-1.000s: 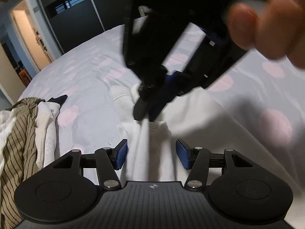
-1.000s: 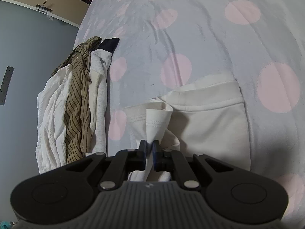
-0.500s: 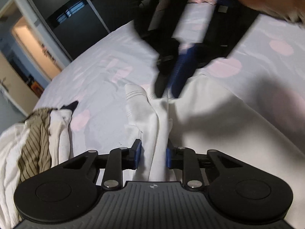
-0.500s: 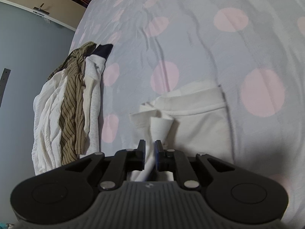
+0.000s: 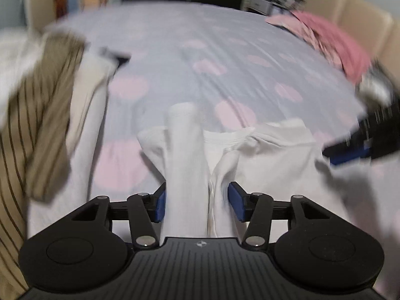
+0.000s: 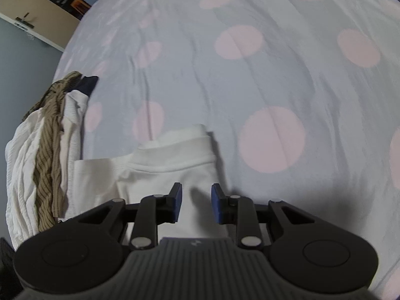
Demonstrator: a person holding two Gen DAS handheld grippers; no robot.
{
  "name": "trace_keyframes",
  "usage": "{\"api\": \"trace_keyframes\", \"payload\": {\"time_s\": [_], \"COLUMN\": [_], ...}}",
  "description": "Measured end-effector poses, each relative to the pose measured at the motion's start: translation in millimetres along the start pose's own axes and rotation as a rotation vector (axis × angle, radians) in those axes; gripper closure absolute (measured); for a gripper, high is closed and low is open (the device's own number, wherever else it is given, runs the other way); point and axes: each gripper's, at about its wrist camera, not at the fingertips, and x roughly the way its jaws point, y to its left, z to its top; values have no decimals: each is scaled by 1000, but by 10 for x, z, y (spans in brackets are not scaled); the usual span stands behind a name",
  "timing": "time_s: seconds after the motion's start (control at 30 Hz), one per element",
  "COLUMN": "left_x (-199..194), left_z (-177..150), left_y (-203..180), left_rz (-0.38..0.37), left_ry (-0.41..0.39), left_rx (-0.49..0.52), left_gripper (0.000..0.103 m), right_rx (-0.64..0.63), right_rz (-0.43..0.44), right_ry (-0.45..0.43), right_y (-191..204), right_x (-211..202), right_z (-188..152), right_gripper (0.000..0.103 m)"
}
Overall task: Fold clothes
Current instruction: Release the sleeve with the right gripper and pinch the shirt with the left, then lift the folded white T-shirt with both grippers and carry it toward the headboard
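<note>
A white garment lies on the polka-dot bed sheet. Its long sleeve runs straight between the pads of my left gripper. Those jaws are opening and stand apart, with the cloth loose in the gap. In the right wrist view the garment's folded body sits under my right gripper. Its jaws are opening too, and nothing is pinched between its blue pads. The right gripper also shows as a dark blur at the right edge of the left wrist view.
A pile of clothes, brown striped and white, lies along the left side. Pink clothing rests at the far right by a beige headboard. The bed's edge and a wall shelf are at upper left.
My right gripper let go of the bunched fold and slid right over the garment. My left gripper closed on the sleeve, then opened, and its view swung round across the bed.
</note>
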Motion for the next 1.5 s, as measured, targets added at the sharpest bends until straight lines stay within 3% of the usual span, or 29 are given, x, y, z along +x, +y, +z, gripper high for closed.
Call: {"api": "trace_keyframes", "payload": {"time_s": [0.1,0.27,0.47,0.67,0.8,0.83,0.9,1.0,1.27,1.5], "left_x": [13,47,125,173,203,208,203,144,-274,-879], "left_z": [7,34,54,64,80,87,94,107,159,182], "left_y": [380,667,397,383,347,340,355,347,116,-268], "left_rz": [-125,-272,-211,-184,-149,-141,-139,-151,-129,-124], "left_ry": [18,42,47,31,20,18,15,4,-98,-250], "left_rx": [-188,-303,-171,-185,-175,-174,-187,-186,-117,-43], "left_gripper": [53,47,46,49,66,75,84,91,93,93], "right_rx": [3,14,39,32,-23,-42,-83,-98,-185,-254], "right_rz": [-7,-1,47,93,104,103,95,102,118,176], "right_ry": [6,24,42,32,-2,-11,-24,-39,-149,-302], "right_y": [-47,-114,-194,-234,-152,-123,-68,-50,130,182], "right_x": [20,71,204,312,345,350,348,310,-77,-761], "right_z": [9,22,20,12,-26,-41,-62,-71,-199,-397], "right_gripper": [73,67,59,57,57,59,74,93,96,97]}}
